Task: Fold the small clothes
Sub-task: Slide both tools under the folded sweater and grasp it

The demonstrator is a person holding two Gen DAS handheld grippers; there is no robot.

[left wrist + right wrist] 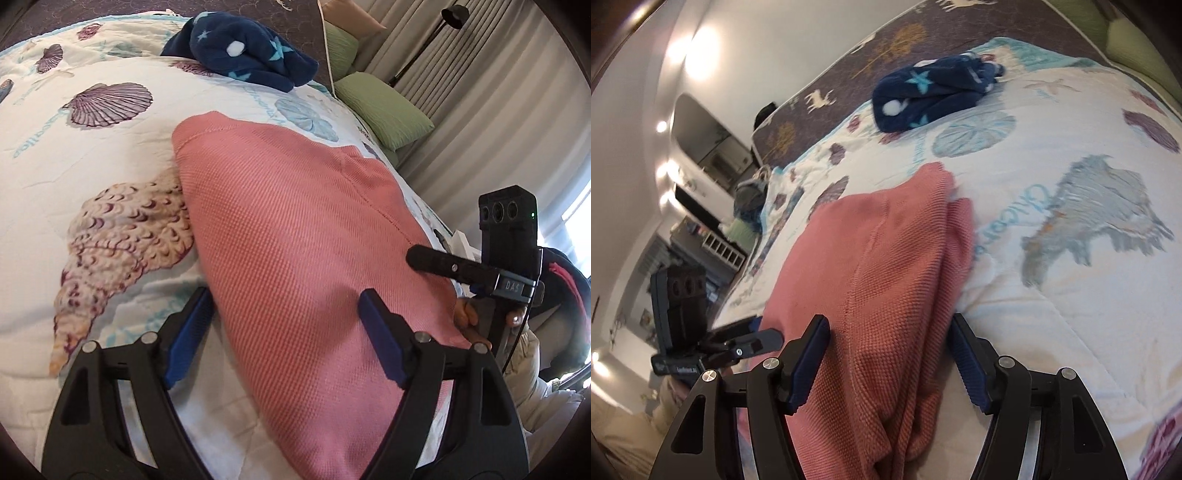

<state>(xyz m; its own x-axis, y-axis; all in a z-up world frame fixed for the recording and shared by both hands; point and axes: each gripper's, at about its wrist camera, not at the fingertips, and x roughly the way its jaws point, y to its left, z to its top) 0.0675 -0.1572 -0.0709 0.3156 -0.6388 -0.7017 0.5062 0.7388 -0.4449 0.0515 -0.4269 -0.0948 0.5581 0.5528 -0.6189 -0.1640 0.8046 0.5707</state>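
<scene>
A pink knit garment [288, 236] lies folded on the seashell-print bedspread [110, 192]. My left gripper [284, 306] is open, its blue-padded jaws straddling the garment's near left edge. In the right wrist view the same pink garment [879, 258] lies bunched lengthwise, and my right gripper [890, 328] is open with the cloth passing between its jaws. The right gripper also shows in the left wrist view [439, 262] at the garment's right edge. The left gripper shows in the right wrist view [753, 339] at lower left.
A navy star-print fleece garment [243, 51] lies folded farther back on the bed; it also shows in the right wrist view [931, 92]. Green pillows [384, 107] lie by the curtain. A dark patterned blanket [886, 51] covers the bed's far side. A mirror and shelves stand left.
</scene>
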